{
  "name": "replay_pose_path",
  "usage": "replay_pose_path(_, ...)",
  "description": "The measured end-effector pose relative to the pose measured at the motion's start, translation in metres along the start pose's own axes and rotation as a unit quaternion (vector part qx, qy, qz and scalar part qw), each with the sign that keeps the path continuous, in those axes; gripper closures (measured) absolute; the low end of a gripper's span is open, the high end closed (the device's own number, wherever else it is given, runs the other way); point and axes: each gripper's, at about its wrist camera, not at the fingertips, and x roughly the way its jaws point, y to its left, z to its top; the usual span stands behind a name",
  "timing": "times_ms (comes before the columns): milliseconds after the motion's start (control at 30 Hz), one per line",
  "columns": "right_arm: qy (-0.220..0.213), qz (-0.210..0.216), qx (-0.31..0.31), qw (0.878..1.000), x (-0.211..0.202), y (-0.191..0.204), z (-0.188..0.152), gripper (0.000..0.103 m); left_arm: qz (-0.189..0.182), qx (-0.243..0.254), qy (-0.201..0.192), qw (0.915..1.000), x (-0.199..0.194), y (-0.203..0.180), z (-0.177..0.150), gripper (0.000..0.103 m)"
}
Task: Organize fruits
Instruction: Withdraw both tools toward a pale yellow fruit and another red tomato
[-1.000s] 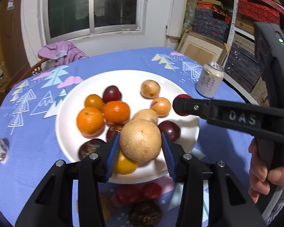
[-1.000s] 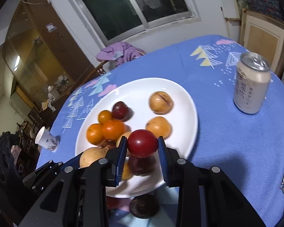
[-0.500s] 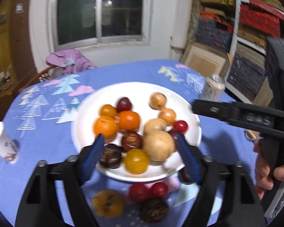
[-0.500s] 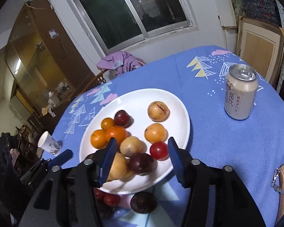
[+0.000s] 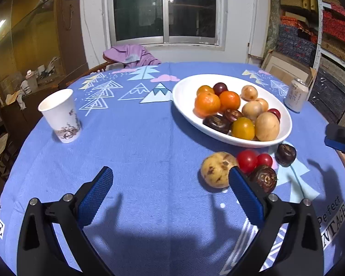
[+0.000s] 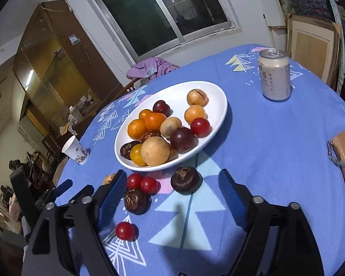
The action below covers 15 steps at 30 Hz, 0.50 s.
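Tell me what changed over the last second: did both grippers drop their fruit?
Yes. The left gripper let go of the big tan fruit, now on the white plate. The right gripper released the red cherry tomato there too. Both have backed off toward the table's near edge; their jaws are opening, nothing between them. The can, paper cup and loose fruit stayed put.

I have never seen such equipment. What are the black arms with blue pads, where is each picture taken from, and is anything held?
They are two hand-held grippers; a person carries one in each hand. Each picture comes from a camera on one gripper. The left gripper and right gripper hold nothing; their jaws are opening. On the blue tablecloth stand a white oval plate of fruit, a paper cup and a drink can. Several fruits lie loose before the plate.
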Motion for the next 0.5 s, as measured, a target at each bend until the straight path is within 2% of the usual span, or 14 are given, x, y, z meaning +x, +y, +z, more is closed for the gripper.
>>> replay_pose_path(100,-0.006,0.0,0.003,1.0,-0.006,-0.003,-0.003,0.016,0.003,0.033,-0.009,0.9994,0.0,-0.013,-0.002,0.004)
replay_pose_path(233,-0.002,0.004,0.012,1.0,-0.005,-0.007,-0.002,0.016,0.027,0.083,-0.029,0.9958,0.002,-0.036,-0.003,0.004)
replay_pose_path(400,0.003,0.003,0.009,1.0,-0.003,-0.004,-0.003,0.016,0.046,0.114,-0.02,0.9922,0.018,-0.053,0.005,0.004)
replay_pose_path(500,0.006,0.003,0.006,1.0,-0.002,-0.003,-0.004,0.016,0.049,0.105,0.0,0.9933,0.028,-0.048,0.007,0.004)
